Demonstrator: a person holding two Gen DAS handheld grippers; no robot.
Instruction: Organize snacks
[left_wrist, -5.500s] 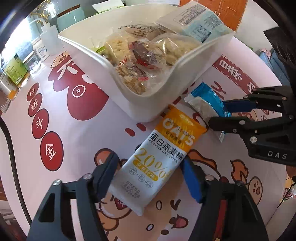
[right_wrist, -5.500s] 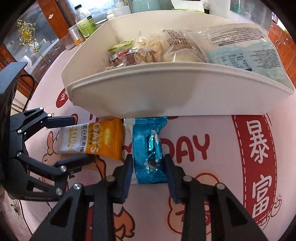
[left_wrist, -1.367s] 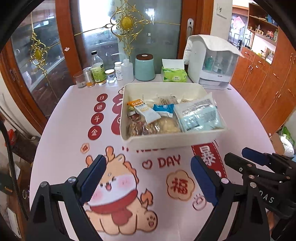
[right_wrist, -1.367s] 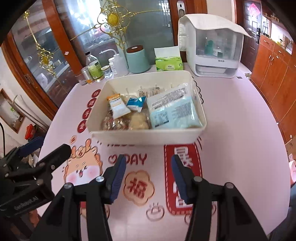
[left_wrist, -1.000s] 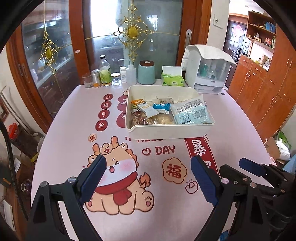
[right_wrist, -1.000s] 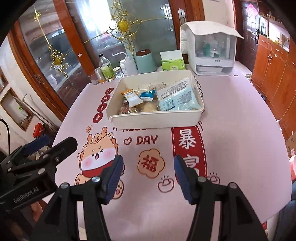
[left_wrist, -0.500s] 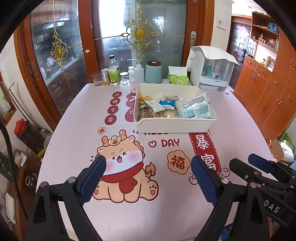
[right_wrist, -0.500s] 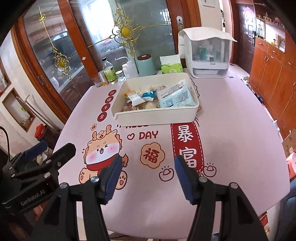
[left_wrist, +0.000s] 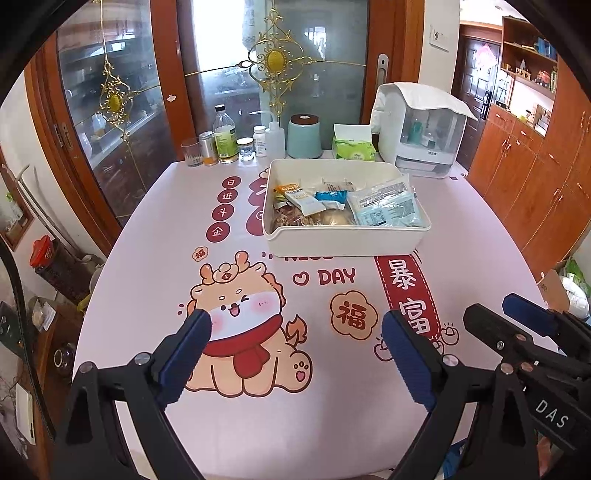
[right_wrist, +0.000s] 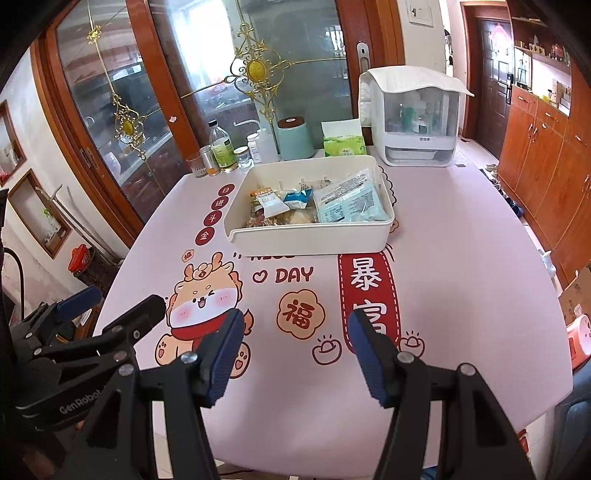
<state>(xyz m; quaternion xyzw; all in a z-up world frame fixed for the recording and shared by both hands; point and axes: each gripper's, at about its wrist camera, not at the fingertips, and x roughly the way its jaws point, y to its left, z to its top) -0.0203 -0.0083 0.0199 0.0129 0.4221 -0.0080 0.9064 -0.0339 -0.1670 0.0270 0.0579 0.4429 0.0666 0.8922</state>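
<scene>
A white bin (left_wrist: 347, 243) (right_wrist: 310, 238) stands at the far middle of the pink table and holds several snacks: an orange-and-white oat bar (left_wrist: 301, 199) (right_wrist: 269, 201), a blue wrapped snack (left_wrist: 330, 197) (right_wrist: 295, 197), a large pale blue packet (left_wrist: 384, 206) (right_wrist: 351, 205) and brown wrapped pieces (left_wrist: 291, 219). My left gripper (left_wrist: 295, 354) is open and empty, held above the table's near edge. My right gripper (right_wrist: 295, 350) is open and empty, beside it to the right. Each gripper shows in the other's view, the right (left_wrist: 517, 325) and the left (right_wrist: 107, 306).
Bottles and jars (left_wrist: 229, 142), a teal canister (left_wrist: 303, 136), a tissue box (left_wrist: 352, 147) and a white appliance (left_wrist: 421, 133) line the table's far edge. The tablecloth (left_wrist: 258, 314) has cartoon prints. Glass doors stand behind, wooden cabinets (left_wrist: 535, 166) to the right.
Both grippers have drawn back and up from the bin, so the whole table shows. The oat bar and blue snack, earlier on the table in the jaws, now lie in the bin.
</scene>
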